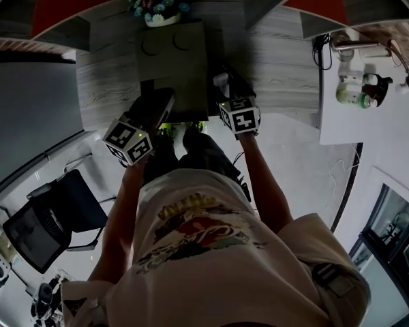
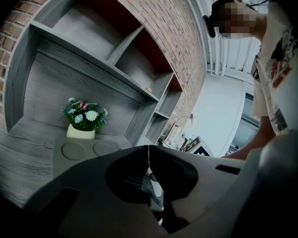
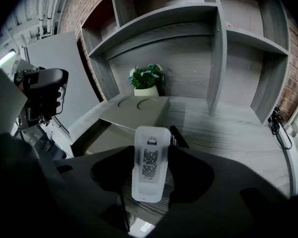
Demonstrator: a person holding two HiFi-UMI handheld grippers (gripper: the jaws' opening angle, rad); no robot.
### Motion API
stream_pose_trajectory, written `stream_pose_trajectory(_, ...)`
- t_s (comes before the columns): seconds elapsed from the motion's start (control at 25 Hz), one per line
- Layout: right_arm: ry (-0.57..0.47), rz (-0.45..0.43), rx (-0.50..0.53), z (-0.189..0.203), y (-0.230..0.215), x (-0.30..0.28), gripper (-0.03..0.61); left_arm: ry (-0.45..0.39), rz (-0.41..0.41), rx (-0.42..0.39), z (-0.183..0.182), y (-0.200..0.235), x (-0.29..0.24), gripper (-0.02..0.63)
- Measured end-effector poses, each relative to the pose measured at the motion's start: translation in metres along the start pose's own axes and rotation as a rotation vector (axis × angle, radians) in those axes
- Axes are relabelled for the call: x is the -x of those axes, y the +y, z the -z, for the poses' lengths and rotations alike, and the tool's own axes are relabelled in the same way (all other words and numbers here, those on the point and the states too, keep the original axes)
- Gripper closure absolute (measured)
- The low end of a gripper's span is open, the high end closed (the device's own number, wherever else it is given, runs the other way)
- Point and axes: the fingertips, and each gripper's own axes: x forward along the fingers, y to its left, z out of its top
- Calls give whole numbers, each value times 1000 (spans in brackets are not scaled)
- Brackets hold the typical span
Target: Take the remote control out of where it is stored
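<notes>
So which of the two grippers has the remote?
The right gripper: the white remote is clamped between its fingers, label side showing. The left gripper has its fingers shut together with nothing between them.

- A pale short-sleeved T-shirt (image 1: pixel 259 278) is worn, printed on the front with a yellow, red and green design (image 1: pixel 198 227).
- Dark trousers (image 1: pixel 204 152) and shoes with yellow-green trim (image 1: pixel 169 129) are seen between the two claws' rear ends.
- The left gripper (image 2: pixel 149 155) is made of broad, matt dark-grey jaws, with rounded hollows cut just behind the tips.
- The right gripper (image 3: pixel 151 150) is shaped and coloured alike.
- Behind each claw a cube of black-and-white square markers is mounted, the left cube (image 1: pixel 129 142) and the right cube (image 1: pixel 239 117), each with a small green light.
</notes>
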Motion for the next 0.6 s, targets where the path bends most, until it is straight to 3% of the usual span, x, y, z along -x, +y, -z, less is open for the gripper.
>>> stream_pose_trajectory(0.6,66,-65,68,11,-15,-33,356,62,-21,43,24,-3,-17,607)
